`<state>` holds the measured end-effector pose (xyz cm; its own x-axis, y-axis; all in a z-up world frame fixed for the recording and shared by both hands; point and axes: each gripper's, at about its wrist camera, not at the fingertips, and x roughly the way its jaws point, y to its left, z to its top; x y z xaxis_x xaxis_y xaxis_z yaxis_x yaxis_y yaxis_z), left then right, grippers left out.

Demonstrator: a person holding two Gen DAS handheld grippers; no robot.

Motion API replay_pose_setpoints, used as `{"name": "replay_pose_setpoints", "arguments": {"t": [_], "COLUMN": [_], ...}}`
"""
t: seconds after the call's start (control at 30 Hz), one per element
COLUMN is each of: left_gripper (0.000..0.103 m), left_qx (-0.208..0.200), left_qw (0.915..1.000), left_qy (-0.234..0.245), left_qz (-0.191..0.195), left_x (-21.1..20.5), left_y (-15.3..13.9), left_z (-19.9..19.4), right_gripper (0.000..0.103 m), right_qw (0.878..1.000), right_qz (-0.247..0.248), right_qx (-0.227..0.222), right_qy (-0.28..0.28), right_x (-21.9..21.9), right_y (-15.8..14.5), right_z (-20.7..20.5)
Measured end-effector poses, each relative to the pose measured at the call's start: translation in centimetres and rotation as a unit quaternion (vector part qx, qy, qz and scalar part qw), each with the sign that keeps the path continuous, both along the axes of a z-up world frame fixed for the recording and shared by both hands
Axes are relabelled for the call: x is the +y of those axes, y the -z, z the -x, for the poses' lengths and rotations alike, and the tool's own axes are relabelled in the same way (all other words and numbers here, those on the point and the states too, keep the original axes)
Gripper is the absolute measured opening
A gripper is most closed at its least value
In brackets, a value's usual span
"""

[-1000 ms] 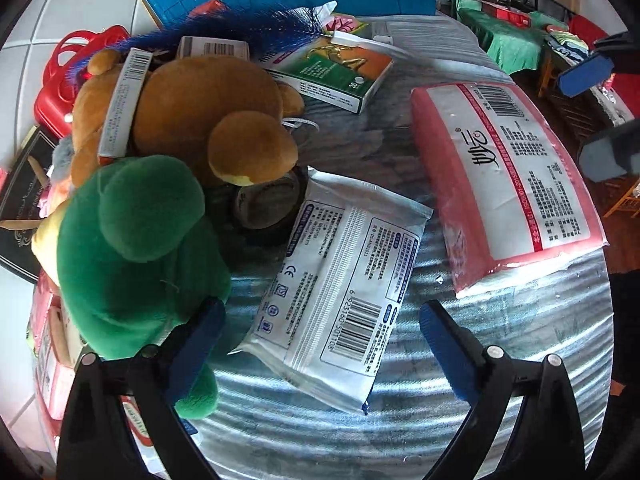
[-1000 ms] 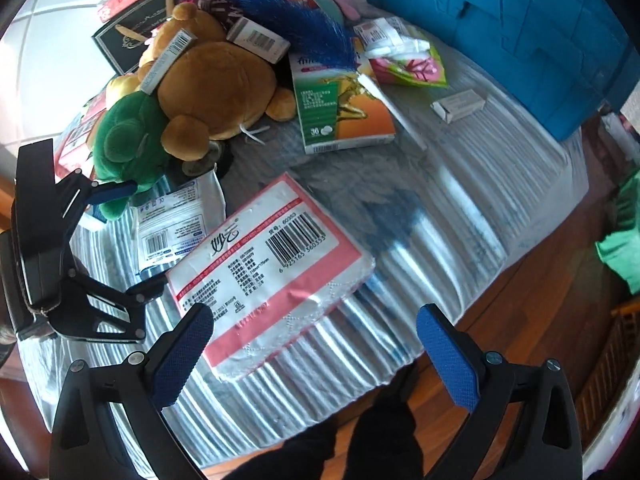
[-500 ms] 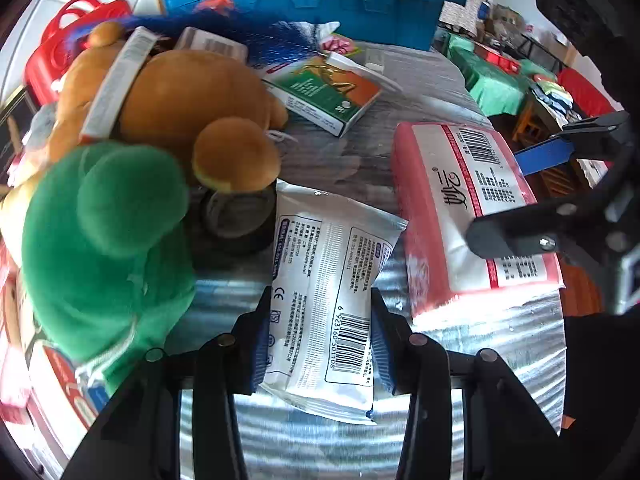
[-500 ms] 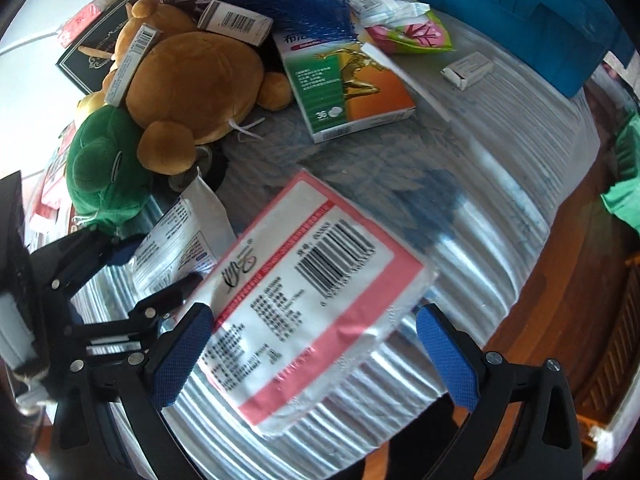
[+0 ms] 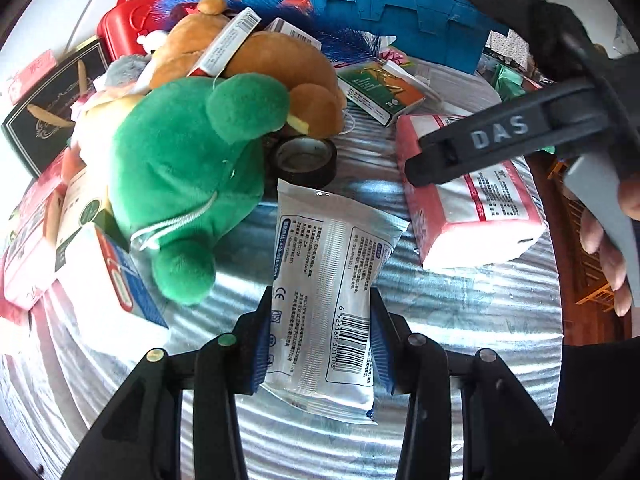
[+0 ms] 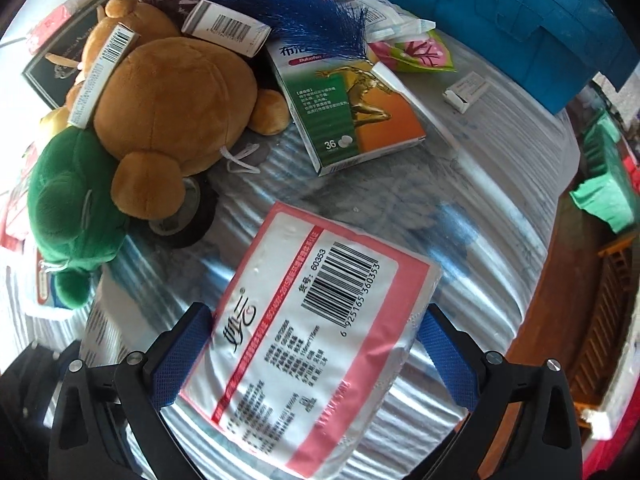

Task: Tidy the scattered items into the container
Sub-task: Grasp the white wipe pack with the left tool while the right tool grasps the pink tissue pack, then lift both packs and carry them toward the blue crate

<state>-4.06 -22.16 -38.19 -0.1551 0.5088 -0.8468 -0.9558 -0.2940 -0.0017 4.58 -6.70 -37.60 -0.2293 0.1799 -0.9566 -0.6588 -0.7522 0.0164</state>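
Over the table, left tongs (image 5: 320,336) pinch white packet (image 5: 332,280); right tongs (image 6: 316,364) straddle pink pack (image 6: 320,336).

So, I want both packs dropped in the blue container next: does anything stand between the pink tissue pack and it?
Partly. From the pink tissue pack in the right gripper, the silver table is mostly bare toward the blue container; only a small white box and the green medicine box lie there, low enough to lift over.

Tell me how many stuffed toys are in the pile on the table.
2 clearly: a brown plush bear lying in the pile, and a green plush toy lying against it at the pile's near edge. A pale yellowish plush shape behind the green one may be a third.
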Motion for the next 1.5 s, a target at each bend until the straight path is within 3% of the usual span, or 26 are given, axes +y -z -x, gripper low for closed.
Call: {"name": "replay_pose_setpoints", "arguments": {"t": [0.2, 0.4, 0.6, 0.8, 1.2, 1.5], "left_gripper": [0.042, 0.042, 0.042, 0.042, 0.042, 0.042], "left_qx": [0.001, -0.001, 0.002, 0.006, 0.013, 0.032], "left_qw": [0.9999, 0.9998, 0.9996, 0.9990, 0.9945, 0.9813], "left_qy": [-0.014, -0.019, -0.027, -0.044, -0.103, -0.190], "left_qz": [-0.002, -0.002, -0.003, -0.004, -0.014, -0.005], "left_x": [-0.5, -0.6, -0.1, -0.2, 0.0, 1.2], "left_y": [-0.1, -0.3, -0.4, -1.0, -2.7, -5.9], "left_z": [-0.1, -0.3, -0.2, 0.3, -0.5, -1.9], "right_gripper": [0.103, 0.103, 0.103, 0.095, 0.094, 0.094], "right_qw": [0.999, 0.998, 0.996, 0.996, 0.991, 0.977], "right_qz": [-0.016, 0.004, 0.038, 0.031, 0.005, 0.001], "right_qx": [-0.035, -0.062, -0.085, -0.069, -0.042, 0.002], "right_qy": [0.003, 0.003, 0.002, -0.048, -0.125, -0.213], "right_x": [-0.6, -1.4, -1.0, -1.6, -2.2, -2.6], "right_y": [0.3, 0.3, 3.3, 2.8, -0.4, -4.6], "right_z": [0.9, 0.9, 0.8, 1.0, 1.3, 1.3]}}
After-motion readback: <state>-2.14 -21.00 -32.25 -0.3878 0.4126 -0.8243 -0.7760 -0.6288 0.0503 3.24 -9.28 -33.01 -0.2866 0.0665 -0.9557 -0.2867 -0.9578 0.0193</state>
